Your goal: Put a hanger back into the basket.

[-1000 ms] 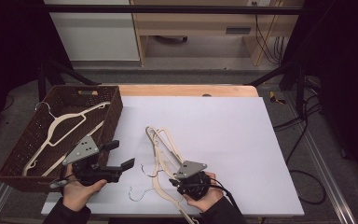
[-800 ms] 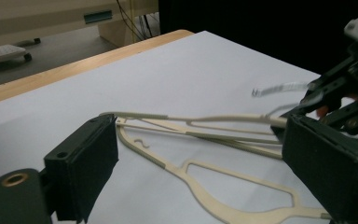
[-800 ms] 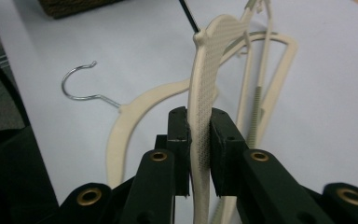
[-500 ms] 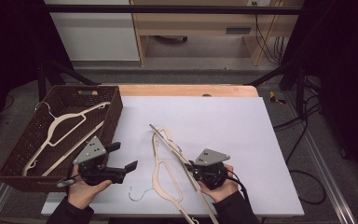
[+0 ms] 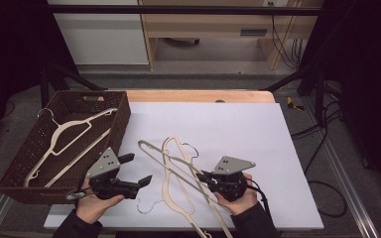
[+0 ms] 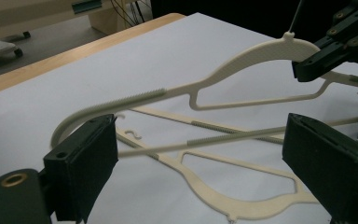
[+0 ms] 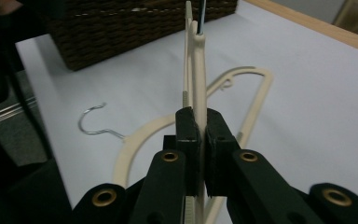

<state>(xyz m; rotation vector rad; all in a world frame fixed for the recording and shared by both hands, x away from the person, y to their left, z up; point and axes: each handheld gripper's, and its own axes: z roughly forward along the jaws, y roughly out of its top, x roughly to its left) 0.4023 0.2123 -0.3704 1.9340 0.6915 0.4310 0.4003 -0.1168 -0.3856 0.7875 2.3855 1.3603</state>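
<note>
1. The right gripper (image 5: 204, 177) sits at the near edge of the desk (image 5: 258, 129), in the person's right hand (image 5: 238, 198). Its jaws have just closed tight on a cream hanger (image 5: 178, 166).
2. In the right gripper view the jaws clamp the hanger (image 7: 198, 70) edge-on, and it stands upright between the pads.
3. This held hanger is tilted up off the desk; it runs from the jaws away to the left in the high view, with its far end near the desk's middle.
4. The left gripper (image 5: 139, 171) is at the near left, in the left hand (image 5: 92, 206), with its jaws spread wide and nothing between the pads.
5. In the left gripper view the raised hanger (image 6: 242, 60) crosses ahead of the open jaws, and the right gripper (image 6: 335, 42) grips it at the upper right.
6. A second hanger (image 5: 171, 198) lies flat on the desk under the raised one, between the two grippers, with its metal hook (image 5: 146, 206) toward the near edge.
7. Farther left, a dark wicker basket (image 5: 119, 124) stands on the desk's left edge.
8. A third hanger (image 5: 64, 134) lies inside the basket, its hook at the far left corner.
</note>
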